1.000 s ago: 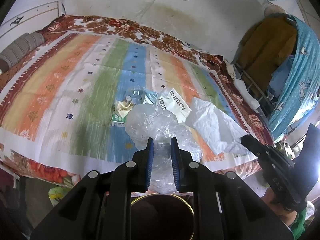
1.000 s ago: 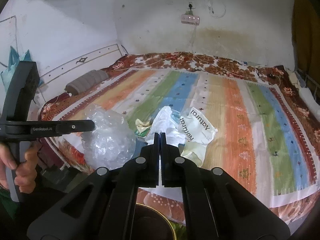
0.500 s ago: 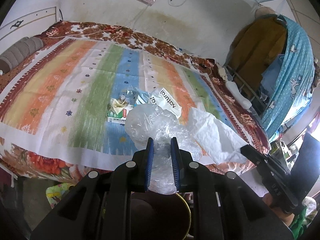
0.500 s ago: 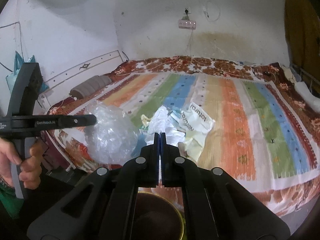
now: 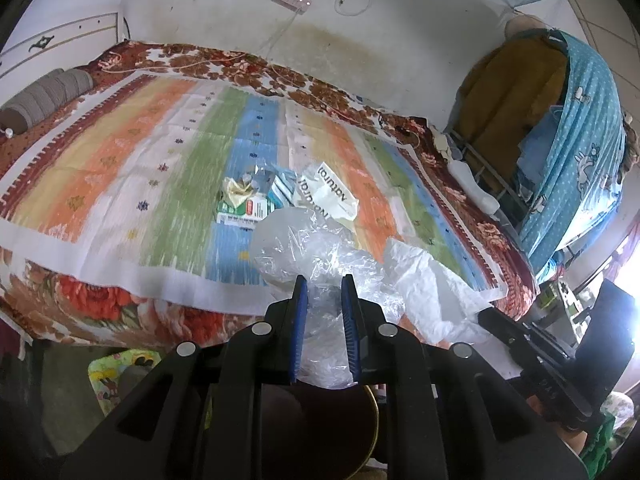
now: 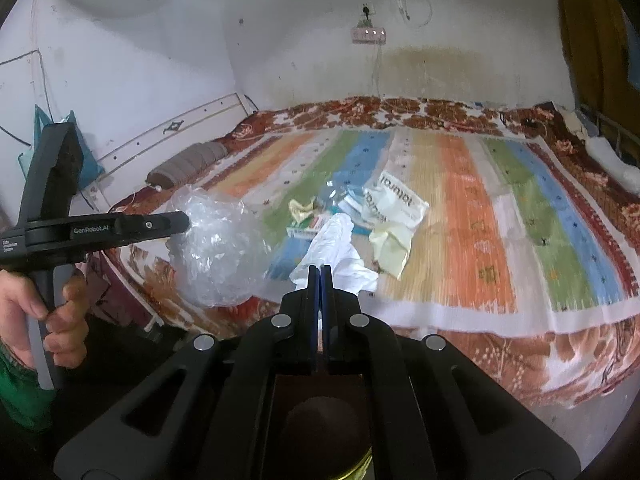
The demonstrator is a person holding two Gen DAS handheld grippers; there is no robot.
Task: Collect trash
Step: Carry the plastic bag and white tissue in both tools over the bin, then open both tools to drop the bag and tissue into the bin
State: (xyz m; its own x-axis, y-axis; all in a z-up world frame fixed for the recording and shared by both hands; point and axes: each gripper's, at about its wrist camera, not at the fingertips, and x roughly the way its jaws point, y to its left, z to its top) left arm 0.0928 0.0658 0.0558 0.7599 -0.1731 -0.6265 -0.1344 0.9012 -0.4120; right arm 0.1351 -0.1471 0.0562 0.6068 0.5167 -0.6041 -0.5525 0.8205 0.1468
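Left gripper (image 5: 323, 292) clamps clear plastic bag (image 5: 316, 256).

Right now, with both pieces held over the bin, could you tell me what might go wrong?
1. The left hand-held gripper pinches only a fold of the clear plastic bag; it might slip out.
2. The white plastic sheet in the right hand-held gripper trails towards the bed and could miss the bin.
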